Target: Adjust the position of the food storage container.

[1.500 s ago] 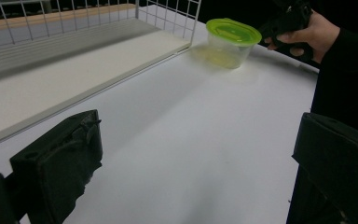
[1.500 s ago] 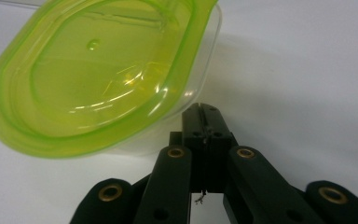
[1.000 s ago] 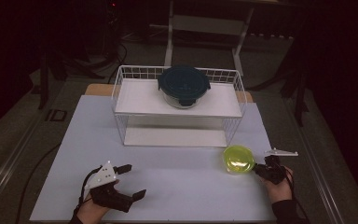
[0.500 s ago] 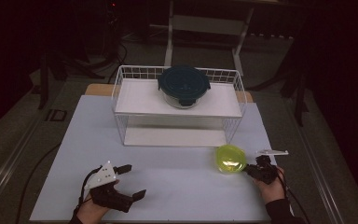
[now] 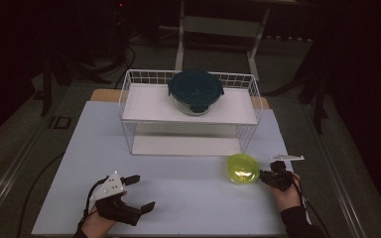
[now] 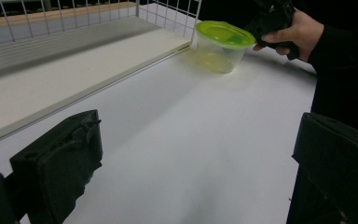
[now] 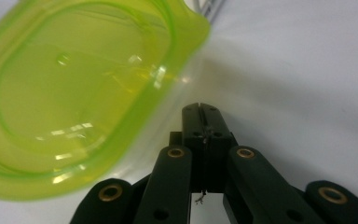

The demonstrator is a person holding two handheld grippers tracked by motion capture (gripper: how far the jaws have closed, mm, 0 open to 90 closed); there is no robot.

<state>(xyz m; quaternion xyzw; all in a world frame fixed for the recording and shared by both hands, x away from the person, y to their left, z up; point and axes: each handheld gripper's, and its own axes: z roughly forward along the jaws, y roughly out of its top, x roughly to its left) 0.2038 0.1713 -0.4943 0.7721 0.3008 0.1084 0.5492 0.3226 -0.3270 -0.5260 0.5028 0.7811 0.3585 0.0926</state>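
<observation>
The tub has slid left toward the rack's front corner. My right gripper, jaws pressed together and empty, nudges its side; the left gripper hangs wide open and idle. I judge I'm mid-push; next it wants a steady shove under the rack.

A small clear plastic tub carries a lime-green lid. The round glass container wears a dark teal lid, perhaps nearer navy in this dim light. The wire grid rack is white, and the tabletop is pale bluish-white.
</observation>
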